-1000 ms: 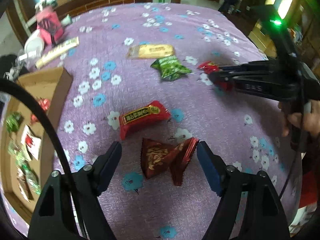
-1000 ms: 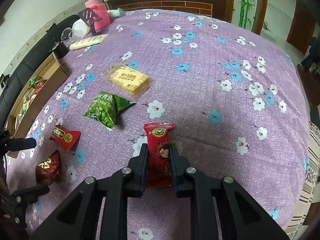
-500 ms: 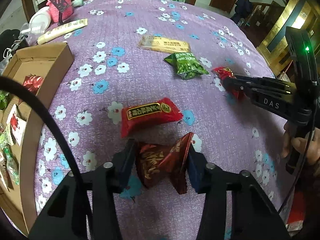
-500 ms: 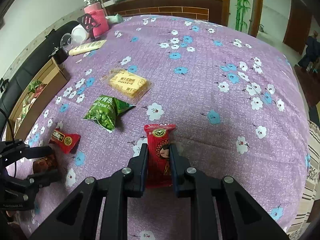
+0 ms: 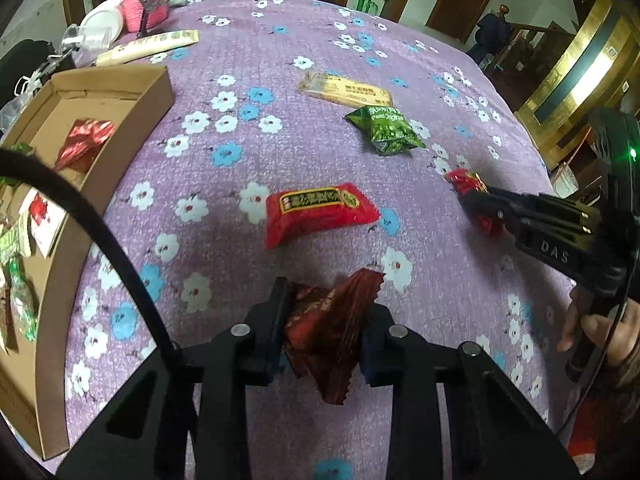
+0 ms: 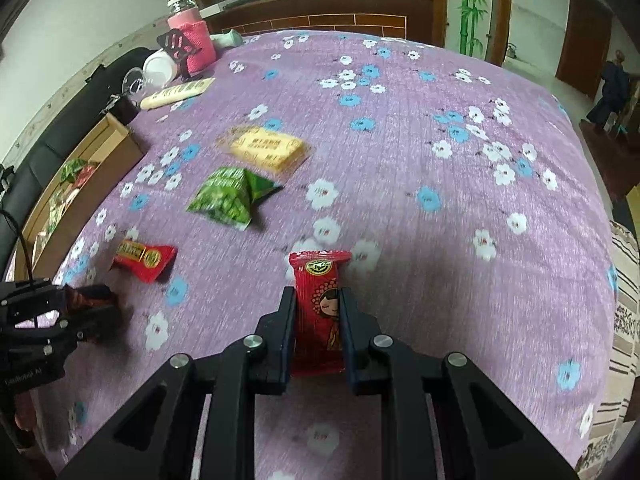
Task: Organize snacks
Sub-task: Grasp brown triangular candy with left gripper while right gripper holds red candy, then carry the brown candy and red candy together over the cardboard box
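My left gripper (image 5: pixel 326 304) is shut on a dark red-brown snack packet (image 5: pixel 332 332) and holds it just above the purple flowered cloth (image 5: pixel 256 32). My right gripper (image 6: pixel 318 300) is shut on a red snack packet with a cartoon face (image 6: pixel 320 308); it also shows at the right of the left wrist view (image 5: pixel 476 196). A red packet (image 5: pixel 316 210), a green pea packet (image 5: pixel 386 130) and a yellow biscuit packet (image 5: pixel 346 92) lie on the cloth. A cardboard box (image 5: pixel 120 116) with several snacks stands at the left.
A pink-sleeved jar (image 6: pixel 190 38), a white cup (image 6: pixel 160 68) and a long cream packet (image 6: pixel 178 92) stand at the far left of the table. A striped item (image 6: pixel 624 320) hangs at the right edge. A wooden counter (image 6: pixel 320 10) runs behind.
My left gripper has closed on the dark red-brown packet and lifted it a little. My right gripper keeps hold of the red packet and has risen slightly.
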Motion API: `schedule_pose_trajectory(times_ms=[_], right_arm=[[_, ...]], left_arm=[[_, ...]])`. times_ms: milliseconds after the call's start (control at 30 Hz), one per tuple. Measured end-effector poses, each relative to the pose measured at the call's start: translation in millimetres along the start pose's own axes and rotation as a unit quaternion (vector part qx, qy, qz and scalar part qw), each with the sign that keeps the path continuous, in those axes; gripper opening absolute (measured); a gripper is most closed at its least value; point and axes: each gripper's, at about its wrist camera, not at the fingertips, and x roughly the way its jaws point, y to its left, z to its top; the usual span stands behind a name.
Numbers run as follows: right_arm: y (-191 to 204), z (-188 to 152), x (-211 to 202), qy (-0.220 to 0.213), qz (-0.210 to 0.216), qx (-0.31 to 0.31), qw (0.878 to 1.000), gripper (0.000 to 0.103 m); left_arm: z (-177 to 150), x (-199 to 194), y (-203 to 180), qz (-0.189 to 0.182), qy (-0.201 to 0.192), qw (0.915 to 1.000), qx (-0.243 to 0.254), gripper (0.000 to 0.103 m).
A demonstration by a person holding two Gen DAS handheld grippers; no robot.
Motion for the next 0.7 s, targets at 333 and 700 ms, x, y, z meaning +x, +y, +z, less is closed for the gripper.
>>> schedule_pose_trajectory(times_ms=[333, 700], right_arm=[[19.1, -41.3, -23.5, 0.003, -0.019, 0.018, 1.0, 0.02], [51.3, -83.5, -46.4, 0.001, -0.01, 0.061, 0.998, 0.019]], left_arm=[[-22.2, -10.6, -4.0, 0.011, -0.015, 0.9997, 0.013, 0.031], [-41.9, -18.4, -18.3, 0.013, -0.024, 0.9989, 0.038, 0.032]])
